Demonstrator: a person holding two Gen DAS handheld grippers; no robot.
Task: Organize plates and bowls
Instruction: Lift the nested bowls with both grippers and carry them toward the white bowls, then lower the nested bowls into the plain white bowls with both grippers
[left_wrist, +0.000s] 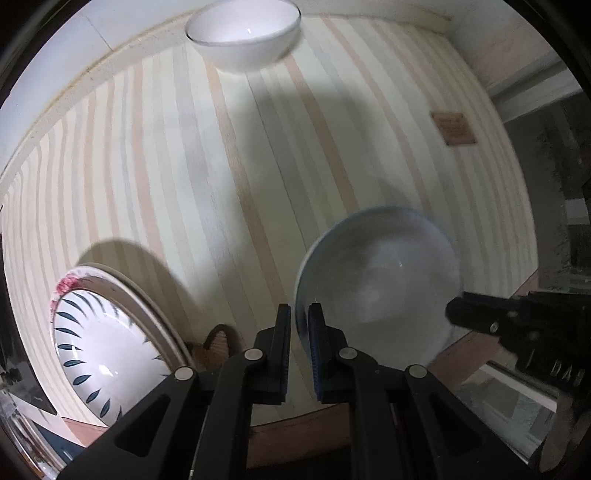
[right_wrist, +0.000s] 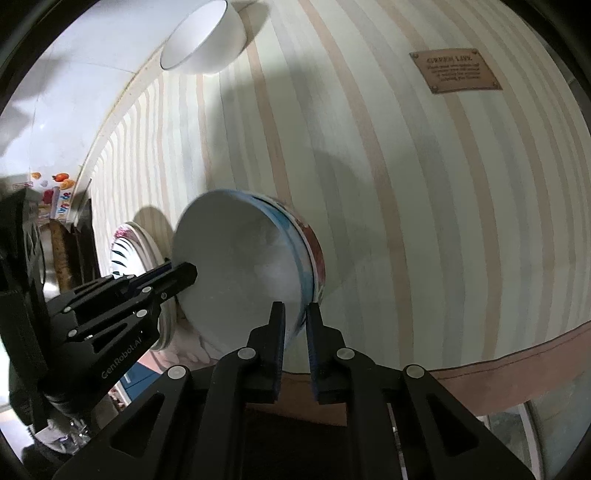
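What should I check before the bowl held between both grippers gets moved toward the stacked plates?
1. Left gripper on the rim of the held bowl: pads pinch the near-left rim, ok.
2. Right gripper on the opposite rim: fingers straddle it, but firm pad contact cannot tell.
3. Bowl attitude: blurred and looks tilted in the right wrist view, cannot tell.
4. Plate stack: leaf-patterned plate on top, nothing on it, ok.
5. White bowl: at the far edge of the striped tablecloth, clear of the path, ok.
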